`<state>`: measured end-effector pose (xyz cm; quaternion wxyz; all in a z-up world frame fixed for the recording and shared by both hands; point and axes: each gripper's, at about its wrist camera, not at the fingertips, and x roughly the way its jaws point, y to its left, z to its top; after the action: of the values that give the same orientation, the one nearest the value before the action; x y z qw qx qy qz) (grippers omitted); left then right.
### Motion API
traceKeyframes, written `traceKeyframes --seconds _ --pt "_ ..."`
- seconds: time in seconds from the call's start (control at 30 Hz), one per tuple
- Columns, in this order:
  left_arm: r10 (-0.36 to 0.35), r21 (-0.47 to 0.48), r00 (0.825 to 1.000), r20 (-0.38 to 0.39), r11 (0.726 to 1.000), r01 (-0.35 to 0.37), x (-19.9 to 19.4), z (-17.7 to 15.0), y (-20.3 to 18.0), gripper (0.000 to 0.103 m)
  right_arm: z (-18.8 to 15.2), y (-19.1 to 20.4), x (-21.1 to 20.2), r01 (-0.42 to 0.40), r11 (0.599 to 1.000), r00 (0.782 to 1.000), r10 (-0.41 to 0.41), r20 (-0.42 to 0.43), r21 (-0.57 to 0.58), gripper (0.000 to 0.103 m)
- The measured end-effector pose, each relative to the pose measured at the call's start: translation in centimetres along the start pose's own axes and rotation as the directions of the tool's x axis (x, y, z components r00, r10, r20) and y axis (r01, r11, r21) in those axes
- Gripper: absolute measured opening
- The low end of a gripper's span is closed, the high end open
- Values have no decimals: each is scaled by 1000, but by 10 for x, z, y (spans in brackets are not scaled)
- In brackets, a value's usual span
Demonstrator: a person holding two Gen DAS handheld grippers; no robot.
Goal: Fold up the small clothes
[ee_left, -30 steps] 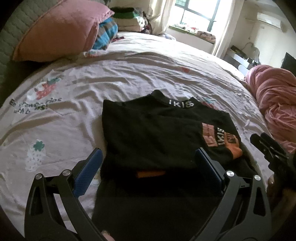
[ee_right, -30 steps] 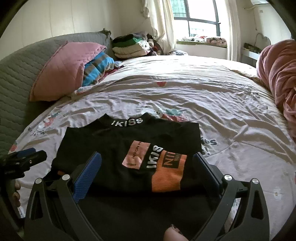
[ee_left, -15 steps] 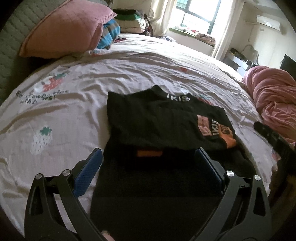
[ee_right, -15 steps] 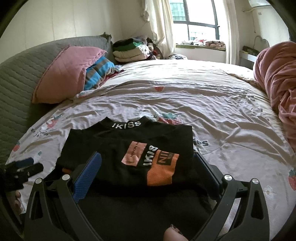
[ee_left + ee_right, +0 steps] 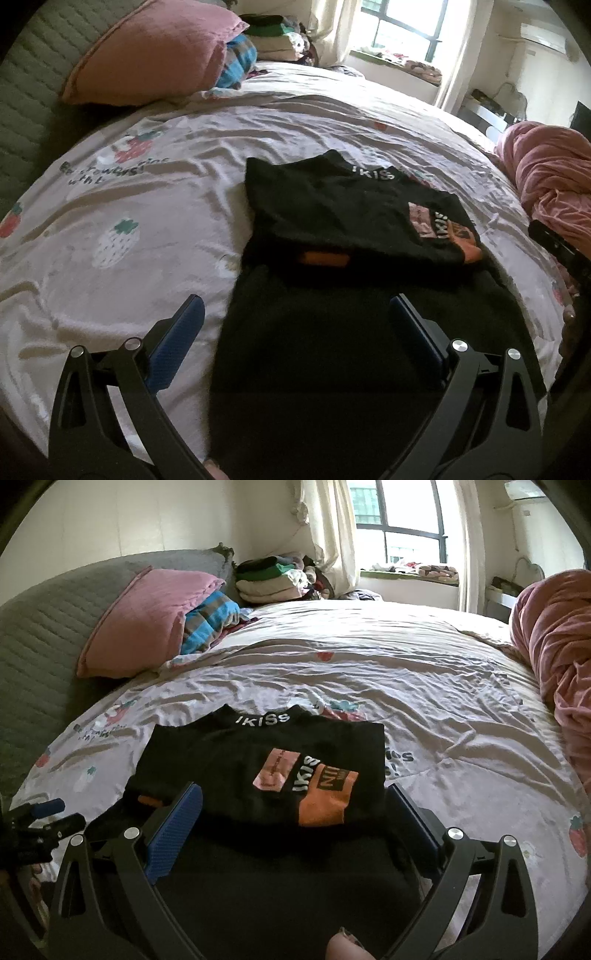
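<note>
A small black top [image 5: 343, 214] [image 5: 258, 760] with a white "IKISS" collar and pink and orange sleeve patches lies on the bed sheet [image 5: 147, 206] [image 5: 443, 709]. Its sleeves are folded across the body, and its lower part stretches toward me as a flat dark panel. My left gripper [image 5: 295, 306] hovers open above the hem's left side, holding nothing. My right gripper [image 5: 293, 794] hangs open over the hem's right side, nothing between its fingers. Each gripper shows at the other view's edge: the right gripper [image 5: 561, 251], the left gripper [image 5: 40, 819].
A pink pillow [image 5: 144, 624] and a striped blue cloth [image 5: 207, 620] lean on the grey quilted headboard [image 5: 48, 627] at left. Folded clothes [image 5: 273, 579] are stacked near the window. A pink blanket [image 5: 554, 646] is heaped at right.
Both grippers have pulled back toward me and risen a little, so more of the top's lower part and the sheet now shows. Both stayed open. The top has not moved.
</note>
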<state>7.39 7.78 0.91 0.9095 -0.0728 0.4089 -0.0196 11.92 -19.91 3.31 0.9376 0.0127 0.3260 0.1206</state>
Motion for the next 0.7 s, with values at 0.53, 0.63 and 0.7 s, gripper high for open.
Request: traceKeyframes --seconds 0.53,0.63,0.7 --pt "53 -74 998 -39 996 -56 -37 -25 39 93 -20 -13 -33 -30 999 1000 30 -3 -34 98" --pt "50 -79 997 -62 995 -54 -39 -34 41 93 -25 -13 -39 -33 998 999 33 -6 -47 98" --pt "42 -83 996 -77 995 -48 -40 -40 43 93 -28 -13 -43 -36 998 999 36 -7 -52 98"
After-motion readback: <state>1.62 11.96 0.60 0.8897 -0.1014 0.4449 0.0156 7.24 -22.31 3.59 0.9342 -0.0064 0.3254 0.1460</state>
